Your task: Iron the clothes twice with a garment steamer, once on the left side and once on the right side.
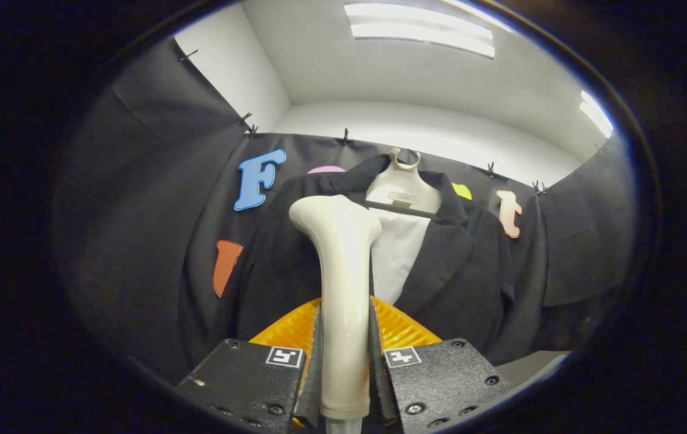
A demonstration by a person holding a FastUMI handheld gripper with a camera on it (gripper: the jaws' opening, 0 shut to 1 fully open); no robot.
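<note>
At the bottom centre of the frame, the gripper (345, 361) holds a garment steamer (342, 283) by its handle, with a finger pressed against each side of it, so the fingers are closed only as far as the handle's width allows. Each finger (434, 377) carries a small square black-and-white marker on its top face, close to the handle. The steamer is a smooth cream-white wand that rises straight up from between the fingers through the middle of the frame, then widens and bends toward the upper left into a rounded head. Just behind the fingers and on both sides of the handle sits a ribbed orange piece (401, 328) shaped like a fan, partly hidden by the fingers and the wand. Beyond the steamer, in the centre of the frame, a dark suit jacket (470, 265) hangs facing the camera, its lapels open over a pale panel (398, 253) at the chest. The steamer head overlaps the jacket's shoulder and lapel on the left side of the frame; whether it touches the cloth cannot be told. The jacket hangs on a cream-white hanger (404, 187) whose neck and hook show above the collar, a little above and to the right of the steamer head. Behind the jacket, black cloth (138, 211) lines the booth walls, pinned along its top edge with small clips. Above it are white walls and a white ceiling (392, 78), with bright strip lights (419, 27) at the upper centre and upper right.
</note>
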